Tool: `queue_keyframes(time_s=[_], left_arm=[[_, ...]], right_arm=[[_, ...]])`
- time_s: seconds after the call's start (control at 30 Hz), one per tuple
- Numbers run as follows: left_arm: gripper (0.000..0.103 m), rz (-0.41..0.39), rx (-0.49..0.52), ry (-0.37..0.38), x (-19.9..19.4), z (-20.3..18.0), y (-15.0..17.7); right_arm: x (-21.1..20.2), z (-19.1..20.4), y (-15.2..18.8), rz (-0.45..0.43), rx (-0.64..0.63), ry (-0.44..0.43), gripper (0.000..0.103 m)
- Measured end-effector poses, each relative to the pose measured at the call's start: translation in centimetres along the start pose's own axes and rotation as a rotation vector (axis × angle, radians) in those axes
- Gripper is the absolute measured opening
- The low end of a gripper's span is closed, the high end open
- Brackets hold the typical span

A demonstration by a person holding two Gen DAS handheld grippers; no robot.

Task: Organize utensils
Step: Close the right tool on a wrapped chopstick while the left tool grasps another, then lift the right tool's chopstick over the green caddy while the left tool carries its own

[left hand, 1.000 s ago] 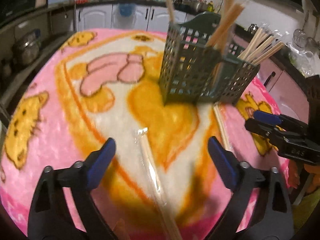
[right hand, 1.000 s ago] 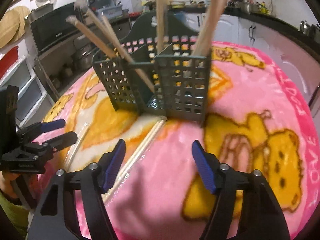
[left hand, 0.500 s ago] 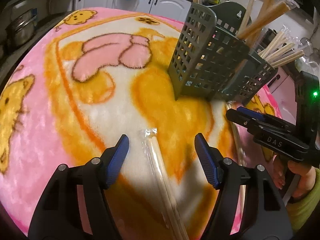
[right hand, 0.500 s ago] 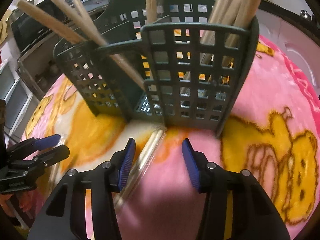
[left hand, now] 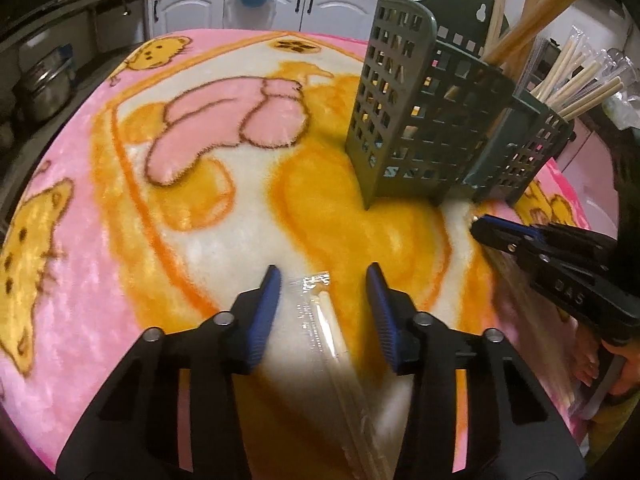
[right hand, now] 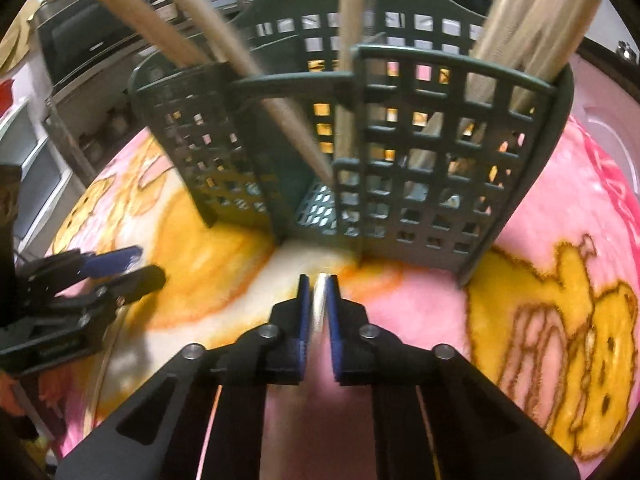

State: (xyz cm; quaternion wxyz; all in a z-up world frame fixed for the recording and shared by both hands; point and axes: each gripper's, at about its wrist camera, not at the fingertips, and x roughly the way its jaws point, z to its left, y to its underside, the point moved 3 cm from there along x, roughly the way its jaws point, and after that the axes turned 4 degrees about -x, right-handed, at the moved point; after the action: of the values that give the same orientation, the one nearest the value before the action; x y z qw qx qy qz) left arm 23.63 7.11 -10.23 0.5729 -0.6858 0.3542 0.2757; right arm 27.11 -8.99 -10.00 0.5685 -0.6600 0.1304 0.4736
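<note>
Left wrist: my left gripper [left hand: 322, 300] straddles wrapped chopsticks [left hand: 328, 320] lying on the blanket [left hand: 120, 208]; jaws have just been narrowing, pads not yet touching. Clear sleeve, pale sticks.

Right wrist: right gripper [right hand: 319, 304], just closed, pinches a second wrapped pair [right hand: 319, 300] before the green caddy [right hand: 440, 160], presumably to lift it in.

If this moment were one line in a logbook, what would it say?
right gripper: shut on wrapped chopsticks | left gripper: closing, astride second wrapped pair, not yet gripping | green holder: upright on blanket
</note>
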Motion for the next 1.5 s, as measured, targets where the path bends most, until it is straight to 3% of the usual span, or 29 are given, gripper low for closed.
queue_keyframes(time_s=[0.27,0.53,0.83,1.5], left_arm=[[0.008,-0.013,0.023,-0.037,-0.4,0.3,0.0],[0.006,-0.024,0.057,0.023,-2.2,-2.0,-0.1],[0.003,-0.155,0.146,0.163,-7.6,-8.7,-3.1],[0.000,-0.366,0.233,0.297,-15.7,-16.2,-10.0]], right_arm=[[-1.3,2.0,-0.1,-0.029,-0.025,-0.058,0.006],[-5.7,1.7,-0.9,-0.130,-0.044,-0.086,0.006],[-12.4,-0.1,-1.7,-0.278,-0.046,-0.085,0.006],[-21.8,-3.7,-2.4,-0.518,-0.010,-0.044,0.006]])
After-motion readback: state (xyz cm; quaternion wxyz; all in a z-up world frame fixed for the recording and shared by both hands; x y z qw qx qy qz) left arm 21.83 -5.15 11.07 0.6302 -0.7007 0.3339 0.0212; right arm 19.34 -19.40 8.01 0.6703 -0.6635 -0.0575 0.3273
